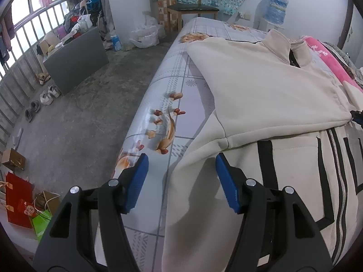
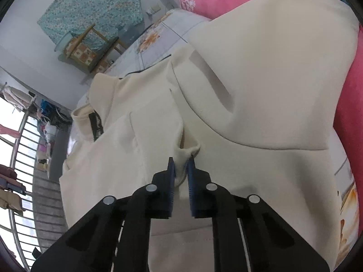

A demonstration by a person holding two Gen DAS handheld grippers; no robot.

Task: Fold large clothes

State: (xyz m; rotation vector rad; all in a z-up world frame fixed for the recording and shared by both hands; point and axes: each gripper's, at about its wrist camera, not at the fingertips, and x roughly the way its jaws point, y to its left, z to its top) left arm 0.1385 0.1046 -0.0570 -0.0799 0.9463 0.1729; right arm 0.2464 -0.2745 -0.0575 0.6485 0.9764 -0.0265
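Observation:
A large cream zip-up jacket [image 1: 267,86] with black stripes lies on the bed, one sleeve folded across its front. My left gripper [image 1: 181,170] is open and empty, hovering over the jacket's lower left edge near the bed side. My right gripper [image 2: 181,167] is shut on a bunched fold of the jacket [image 2: 261,79], at the end of the folded sleeve. The tip of the right gripper shows at the right edge of the left wrist view [image 1: 358,116]. The collar [image 2: 90,122] with its black zipper lies to the left.
The bed sheet [image 1: 177,104] has a tile and fish print. A pink blanket [image 2: 349,117] lies along the far side. On the floor are a grey box [image 1: 77,61], shoes [image 1: 47,95] and paper bags [image 1: 20,199]. A wooden chair [image 1: 190,6] stands by the wall.

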